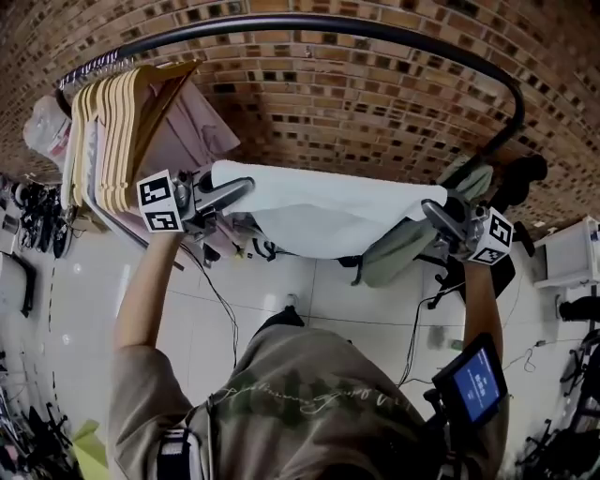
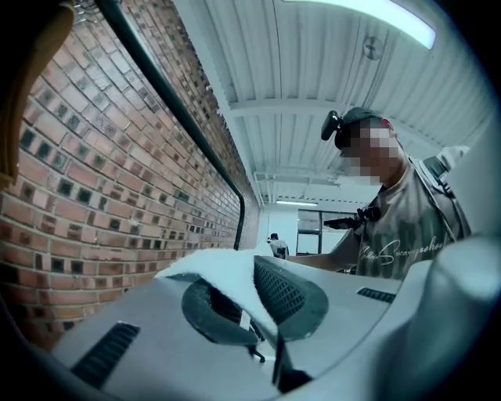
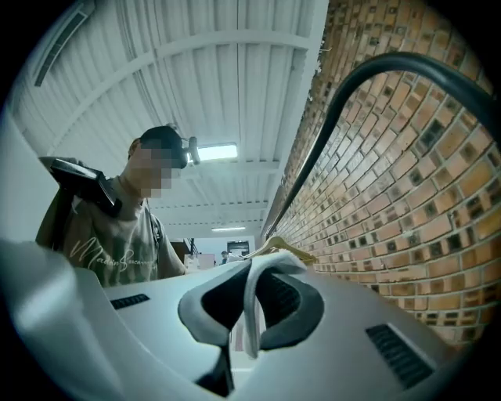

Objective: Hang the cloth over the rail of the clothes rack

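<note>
Between the two pairs of fingers the cloth (image 1: pixel 328 217) spans as one white band, sagging a little in the middle, not yet on the rail (image 1: pixel 328 21). Left gripper (image 1: pixel 239 190): fingers closed on the cloth's left end; its own view shows a fold of white fabric pinched between the pads. Right gripper (image 1: pixel 433 210): fingers likewise clamped on the right end, with a thin fold of cloth standing up between them in the right gripper view. Key relation: the cloth's long axis runs from one gripper to the other, roughly parallel to the top run of the rail. Rail lies above the fingers and beyond them, on the brick wall (image 1: pixel 375 103) side. From the left fingers it passes up and to the left, from the right fingers up and to the right. Both sets of fingers sit below the rail, apart from it, no contact. Neither hand looks clearly nearer; cannot rank them. Wooden hangers (image 1: pixel 112 131) crowd the rail just outboard of the left fingers; the bare stretch lies over the cloth and toward the right fingers. Judgement: the coming move calls for both ends lifted together above the rail and carried across it, band held parallel, so the cloth's middle lands on the bar. Drift toward the hangers risks a snag.
</note>
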{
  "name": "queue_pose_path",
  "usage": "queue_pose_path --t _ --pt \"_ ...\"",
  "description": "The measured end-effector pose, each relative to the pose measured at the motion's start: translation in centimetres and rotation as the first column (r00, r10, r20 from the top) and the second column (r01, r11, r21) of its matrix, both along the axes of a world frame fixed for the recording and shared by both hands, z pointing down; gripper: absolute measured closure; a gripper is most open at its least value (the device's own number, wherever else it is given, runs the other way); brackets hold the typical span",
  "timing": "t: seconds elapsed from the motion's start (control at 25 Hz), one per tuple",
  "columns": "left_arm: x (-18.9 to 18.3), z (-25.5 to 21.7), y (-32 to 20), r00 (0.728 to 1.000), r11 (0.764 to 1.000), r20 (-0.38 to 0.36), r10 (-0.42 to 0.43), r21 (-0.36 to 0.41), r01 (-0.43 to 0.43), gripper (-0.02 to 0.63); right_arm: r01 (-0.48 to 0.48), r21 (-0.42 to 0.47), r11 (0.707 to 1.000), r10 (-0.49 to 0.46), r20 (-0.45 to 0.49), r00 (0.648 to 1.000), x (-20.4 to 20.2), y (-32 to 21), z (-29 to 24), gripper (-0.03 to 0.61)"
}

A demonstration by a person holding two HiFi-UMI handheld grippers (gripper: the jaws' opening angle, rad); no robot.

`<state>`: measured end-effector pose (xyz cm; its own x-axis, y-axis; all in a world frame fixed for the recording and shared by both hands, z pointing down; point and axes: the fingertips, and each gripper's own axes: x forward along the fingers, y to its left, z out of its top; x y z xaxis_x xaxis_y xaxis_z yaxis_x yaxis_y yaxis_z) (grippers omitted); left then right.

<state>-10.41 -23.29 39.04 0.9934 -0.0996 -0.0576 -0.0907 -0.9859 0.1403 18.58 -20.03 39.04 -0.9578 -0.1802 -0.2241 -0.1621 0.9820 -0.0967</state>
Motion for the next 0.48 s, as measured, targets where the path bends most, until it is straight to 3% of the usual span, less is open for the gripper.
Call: queue_pose_path --t 0.2,0.48 --pt "-1.2 -3.4 -2.8 1.0 0.998 -0.002 -0.019 0.067 0.019 0.598 -0.024 0.014 1.0 0.024 0.0 1.0 -1.2 -2.8 -2.1 0.561" --pt "-1.9 -7.2 -4.4 0.999 0.999 -0.02 0.041 0.035 -0.04 0.598 -0.001 0.006 1.0 0.001 0.043 0.999 -1.8 -4.4 -6.1 0.561"
